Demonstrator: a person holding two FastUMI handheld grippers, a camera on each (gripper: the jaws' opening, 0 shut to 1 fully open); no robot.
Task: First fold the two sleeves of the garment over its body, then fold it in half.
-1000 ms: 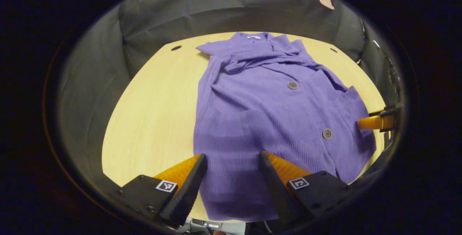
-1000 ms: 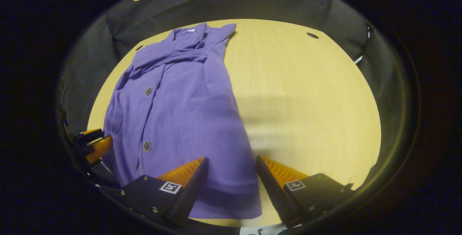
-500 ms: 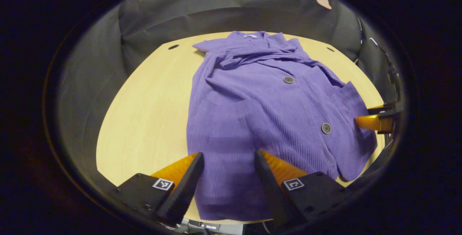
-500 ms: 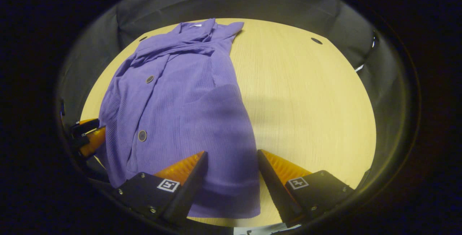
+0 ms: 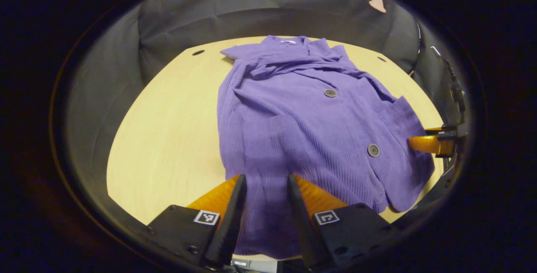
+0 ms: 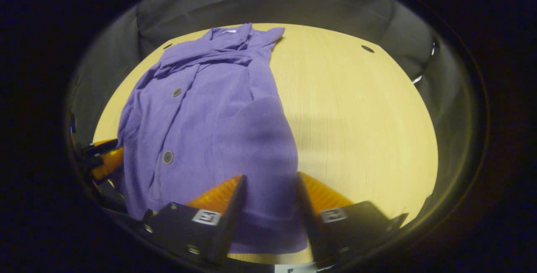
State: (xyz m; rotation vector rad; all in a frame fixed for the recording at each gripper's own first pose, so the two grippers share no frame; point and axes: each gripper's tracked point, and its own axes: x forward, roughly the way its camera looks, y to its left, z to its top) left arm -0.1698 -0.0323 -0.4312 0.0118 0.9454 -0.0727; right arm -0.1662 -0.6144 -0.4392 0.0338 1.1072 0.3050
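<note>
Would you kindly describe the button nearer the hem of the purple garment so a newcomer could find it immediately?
Start at the pale wooden table, where the purple garment lies flat with its collar at the far side. Two dark round buttons sit on its front; the lower button is the one closer to the hem and to the left hand-held gripper, while the upper button lies nearer the collar.

A purple buttoned garment (image 5: 310,126) is seen spread on a pale wooden table (image 5: 168,139), its collar toward the top of the frame. At the bottom, the left gripper (image 5: 264,189) is held over the hem, jaws parted. The right gripper (image 5: 432,143) is seen at the right edge, against the cloth.
</note>
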